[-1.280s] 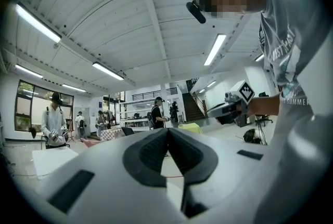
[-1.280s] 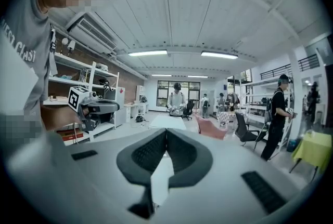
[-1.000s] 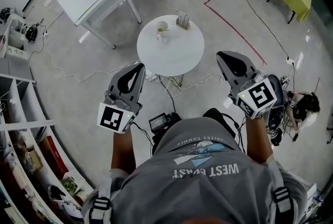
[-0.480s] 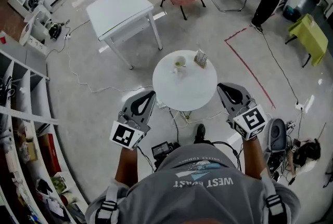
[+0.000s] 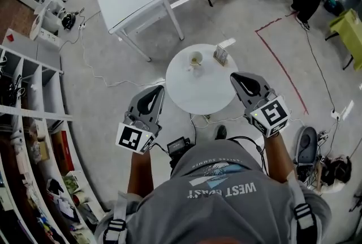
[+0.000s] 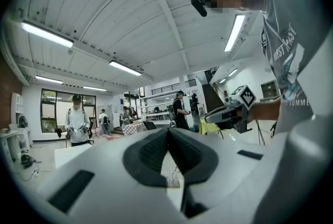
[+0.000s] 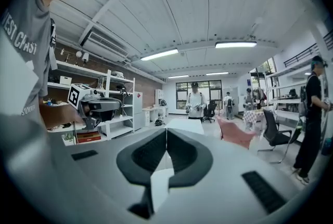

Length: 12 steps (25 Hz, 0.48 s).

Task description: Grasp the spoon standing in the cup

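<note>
While both grippers hung at the near side of the round worktop (image 5: 206, 93), the left gripper (image 5: 158, 89) off its near-left rim and the right gripper (image 5: 235, 76) at its near-right rim, each pair of fingers was pressed together with nothing between. The cup (image 5: 195, 59) stood on the worktop's far side, well apart from both, a small upright holder (image 5: 220, 55) just beside it; the spoon was too small to make out.

Spoon (image 5: 194, 62) in pale cup (image 5: 197, 58) on round table (image 5: 205, 91)
</note>
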Each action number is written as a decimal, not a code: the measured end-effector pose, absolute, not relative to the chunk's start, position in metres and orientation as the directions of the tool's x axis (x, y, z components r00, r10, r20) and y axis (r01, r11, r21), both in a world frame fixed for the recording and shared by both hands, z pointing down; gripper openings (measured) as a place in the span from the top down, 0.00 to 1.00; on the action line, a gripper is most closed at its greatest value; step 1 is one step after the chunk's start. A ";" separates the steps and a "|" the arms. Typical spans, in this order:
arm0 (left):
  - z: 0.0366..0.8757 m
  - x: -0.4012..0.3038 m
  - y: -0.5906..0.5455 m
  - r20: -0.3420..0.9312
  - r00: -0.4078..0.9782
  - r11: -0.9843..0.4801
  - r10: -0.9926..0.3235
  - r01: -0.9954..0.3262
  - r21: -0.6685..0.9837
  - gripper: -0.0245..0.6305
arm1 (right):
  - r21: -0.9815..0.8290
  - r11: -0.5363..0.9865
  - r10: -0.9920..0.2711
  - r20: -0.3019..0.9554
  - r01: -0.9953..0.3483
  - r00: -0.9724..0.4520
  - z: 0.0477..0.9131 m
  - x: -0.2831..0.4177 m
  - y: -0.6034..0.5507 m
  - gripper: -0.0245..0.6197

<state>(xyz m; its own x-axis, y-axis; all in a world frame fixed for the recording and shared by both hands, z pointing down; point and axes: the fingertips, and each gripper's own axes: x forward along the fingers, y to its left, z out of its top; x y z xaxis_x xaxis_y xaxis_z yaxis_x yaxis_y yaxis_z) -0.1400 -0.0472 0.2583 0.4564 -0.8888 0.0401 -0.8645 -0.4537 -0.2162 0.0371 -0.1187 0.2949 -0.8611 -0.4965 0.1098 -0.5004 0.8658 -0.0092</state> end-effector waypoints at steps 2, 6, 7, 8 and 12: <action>0.259 -0.139 -0.050 0.050 0.435 -0.434 -0.899 -0.872 -0.227 0.96 | -0.009 0.883 -0.466 0.106 -0.470 -0.878 0.300 0.033 -0.125 0.96; 0.261 -0.146 -0.055 0.063 0.397 -0.400 -0.916 -0.888 -0.226 0.96 | -0.036 0.895 -0.436 0.129 -0.444 -0.890 0.313 0.022 -0.138 0.96; 0.261 -0.148 -0.055 0.067 0.392 -0.397 -0.917 -0.890 -0.225 0.96 | -0.043 0.896 -0.433 0.132 -0.441 -0.892 0.315 0.019 -0.140 0.96; 0.262 -0.151 -0.056 0.071 0.390 -0.395 -0.918 -0.891 -0.225 0.96 | -0.047 0.897 -0.430 0.135 -0.439 -0.893 0.317 0.015 -0.142 0.96; 0.266 -0.161 -0.065 0.079 0.399 -0.407 -0.913 -0.889 -0.210 0.96 | -0.051 0.894 -0.433 0.150 -0.445 -0.889 0.324 0.001 -0.149 0.96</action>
<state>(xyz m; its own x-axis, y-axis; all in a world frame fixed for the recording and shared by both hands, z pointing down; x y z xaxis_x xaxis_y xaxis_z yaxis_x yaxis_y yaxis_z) -0.1611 -0.0650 0.2663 0.3994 -0.9133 0.0791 -0.8890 -0.4070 -0.2101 0.0014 -0.1490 0.3240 -0.8887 -0.4333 0.1501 -0.4446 0.8943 -0.0506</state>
